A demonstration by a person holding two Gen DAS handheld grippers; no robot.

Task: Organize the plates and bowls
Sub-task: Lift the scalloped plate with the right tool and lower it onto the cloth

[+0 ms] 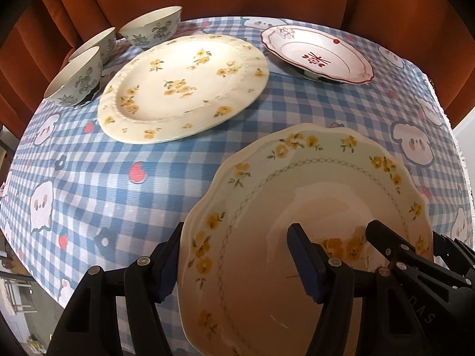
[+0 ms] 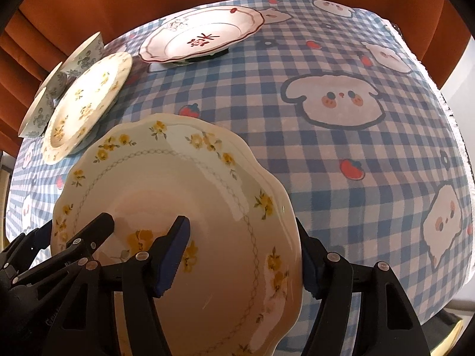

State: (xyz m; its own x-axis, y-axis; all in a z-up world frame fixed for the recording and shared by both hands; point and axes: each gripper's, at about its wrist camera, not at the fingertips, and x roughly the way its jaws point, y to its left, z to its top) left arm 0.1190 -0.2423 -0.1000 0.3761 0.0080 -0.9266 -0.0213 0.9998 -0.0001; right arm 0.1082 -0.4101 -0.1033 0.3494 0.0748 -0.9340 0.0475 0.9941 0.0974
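Nearest to both cameras is the scalloped plate (image 1: 311,207) with yellow flowers, at the near edge of the tabletop (image 1: 104,178). The left tool (image 1: 237,264) straddles its left rim — one finger outside the edge, the other over the plate's inside — and the right tool (image 2: 246,255) straddles the right rim the same way. Both stand at a middle width; whether the pads press on the rim I cannot tell. Further away lies a round plate (image 1: 184,89) with yellow flowers, flat on the checked cloth. Beyond it, at the left, three bowls (image 1: 74,80) stand close together. At the far right rests a red-trimmed plate (image 1: 317,55).
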